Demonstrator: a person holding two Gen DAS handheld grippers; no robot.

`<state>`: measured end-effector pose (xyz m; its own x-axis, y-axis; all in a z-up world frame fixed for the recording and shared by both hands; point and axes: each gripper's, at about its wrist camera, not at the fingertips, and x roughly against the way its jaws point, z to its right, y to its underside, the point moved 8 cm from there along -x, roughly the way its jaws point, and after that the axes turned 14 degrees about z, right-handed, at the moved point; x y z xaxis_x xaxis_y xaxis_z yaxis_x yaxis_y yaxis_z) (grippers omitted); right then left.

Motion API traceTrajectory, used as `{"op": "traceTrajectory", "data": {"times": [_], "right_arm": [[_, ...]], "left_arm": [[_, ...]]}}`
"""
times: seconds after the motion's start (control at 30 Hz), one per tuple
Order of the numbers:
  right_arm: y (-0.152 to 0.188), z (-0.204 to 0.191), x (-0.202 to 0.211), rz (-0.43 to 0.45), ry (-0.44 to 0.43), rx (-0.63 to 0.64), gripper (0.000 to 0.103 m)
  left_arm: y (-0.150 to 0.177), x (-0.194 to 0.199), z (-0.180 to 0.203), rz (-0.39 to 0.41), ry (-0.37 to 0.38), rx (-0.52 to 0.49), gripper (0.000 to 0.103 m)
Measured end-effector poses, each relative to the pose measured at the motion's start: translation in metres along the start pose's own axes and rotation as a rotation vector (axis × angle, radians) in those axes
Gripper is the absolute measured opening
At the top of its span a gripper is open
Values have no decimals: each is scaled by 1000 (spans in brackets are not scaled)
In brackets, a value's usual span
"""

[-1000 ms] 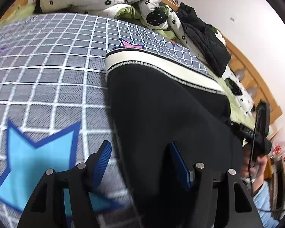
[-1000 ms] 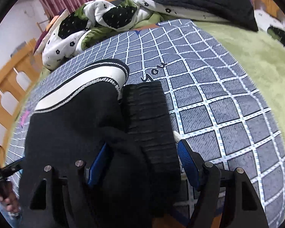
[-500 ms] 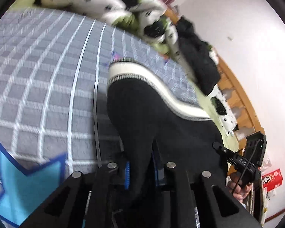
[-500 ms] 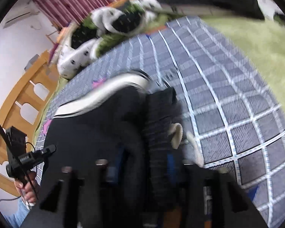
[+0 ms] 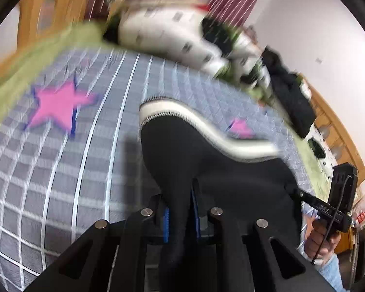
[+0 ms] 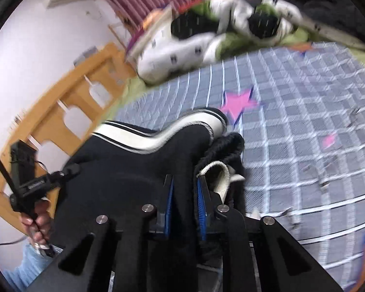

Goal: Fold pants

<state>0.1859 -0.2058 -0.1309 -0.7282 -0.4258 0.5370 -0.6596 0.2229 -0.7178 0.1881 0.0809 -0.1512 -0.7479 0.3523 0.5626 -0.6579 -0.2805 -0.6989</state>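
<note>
1. The left hand-held gripper (image 5: 180, 215) fills the bottom of the left wrist view. Its two blue-padded fingers (image 5: 166, 223) are clamped on a fold of the black pants (image 5: 206, 170). Its jaws have just been closing, with the fabric between them.
2. The right hand-held gripper (image 6: 184, 206) fills the bottom of the right wrist view. Its blue-padded fingers (image 6: 201, 206) pinch another bunch of the same black pants (image 6: 124, 170). Its jaws have also just been closing on the cloth.
3. The pants hang from both grippers and trail away onto the bed, where a white band with thin black stripes (image 5: 206, 121) runs across the fabric.
4. In the right wrist view, a ribbed black waistband (image 6: 228, 143) and a cream drawstring (image 6: 219, 175) sit just right of the gripped fold.
5. The bed is covered by a grey checked blanket (image 5: 60, 175) with white grid lines and pink stars (image 5: 58, 107).
6. Beyond the blanket lies a crumpled white, black and green quilt (image 6: 206, 36). A dark garment (image 5: 292, 104) lies at the right edge of the bed in the left wrist view.
7. A wooden bed rail (image 6: 68, 112) stands against a white wall.
8. Each view shows the person's other hand (image 5: 321, 241) gripping a black handle. Both pictures are blurred.
</note>
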Motion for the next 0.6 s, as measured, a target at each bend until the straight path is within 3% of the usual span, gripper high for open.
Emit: {"op": "traceTrajectory", "data": {"times": [0.07,0.13,0.23,0.33,0.43,0.5,0.53,0.6], "right_arm": [[20,5,-16,-7,91,101,33],[35,10,-21,-35,168,201,34],[24,-2,-8,-55,182,273,35],[-2,-8,13,25,186,323,35],[-22,-12,5,62,149,291,39],[-24,-6,-28,14,184,280,38],[-19,-1,-41,-29,203,260,29],[-12,7,-63,-85,222,233,25]], "left_arm": [[18,-14,-17,-39,-28,28,25],[29,-21,-25,-51,-71,10,41],[21,-15,-22,-27,-124,-63,53],[6,-1,-25,55,-159,-110,65],[1,3,-34,81,-161,-80,65],[0,1,-39,72,-153,-56,65],[2,3,-40,74,-155,-54,65],[2,7,-43,83,-158,-54,65]]}}
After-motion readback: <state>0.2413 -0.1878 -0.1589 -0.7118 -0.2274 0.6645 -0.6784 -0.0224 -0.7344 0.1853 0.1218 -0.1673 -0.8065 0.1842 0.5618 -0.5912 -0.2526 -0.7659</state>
